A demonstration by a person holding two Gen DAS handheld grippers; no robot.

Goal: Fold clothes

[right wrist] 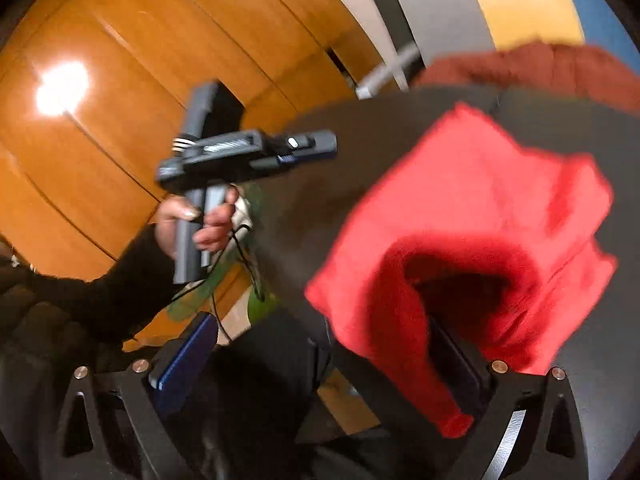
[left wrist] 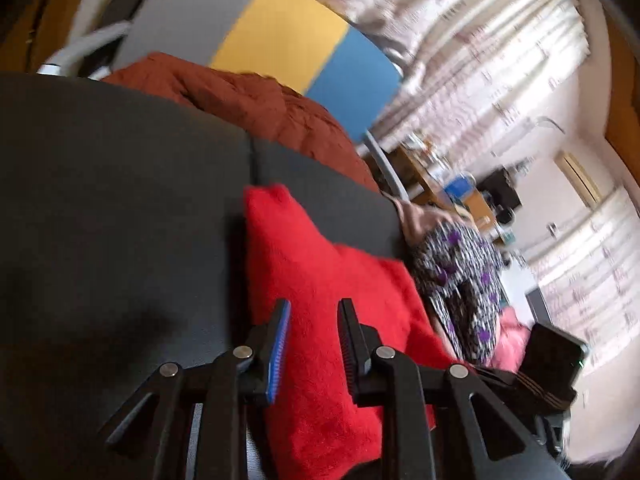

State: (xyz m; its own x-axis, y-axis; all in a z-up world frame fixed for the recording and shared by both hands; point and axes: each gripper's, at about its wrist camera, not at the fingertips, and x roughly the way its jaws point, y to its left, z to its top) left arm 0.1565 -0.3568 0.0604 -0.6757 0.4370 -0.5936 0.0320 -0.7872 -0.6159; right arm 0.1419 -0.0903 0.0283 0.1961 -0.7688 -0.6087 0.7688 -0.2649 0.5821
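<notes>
Red fleece garment (right wrist: 472, 216) on dark table (left wrist: 100, 200), draped over one finger of wide-apart right gripper (right wrist: 320, 364).
Left gripper (left wrist: 312, 344) narrowly apart, gripping nothing; risks snagging, dragging cloth, undoing fold.

The fuzzy cloth (left wrist: 320, 280) is bright red. It lies on a dark grey worktop (left wrist: 120, 200). Behind it is a rust-brown garment (left wrist: 256, 104). A board (left wrist: 280, 40) at the back has grey, yellow and blue stripes. Another cloth (left wrist: 464, 276) is black and white with purple spots, and a pink one (left wrist: 512, 340) lies beside it. The left claw (left wrist: 312, 344) is black with a blue pad. The floor (right wrist: 120, 60) is orange-brown wood. The sleeve (right wrist: 120, 292) is black.
</notes>
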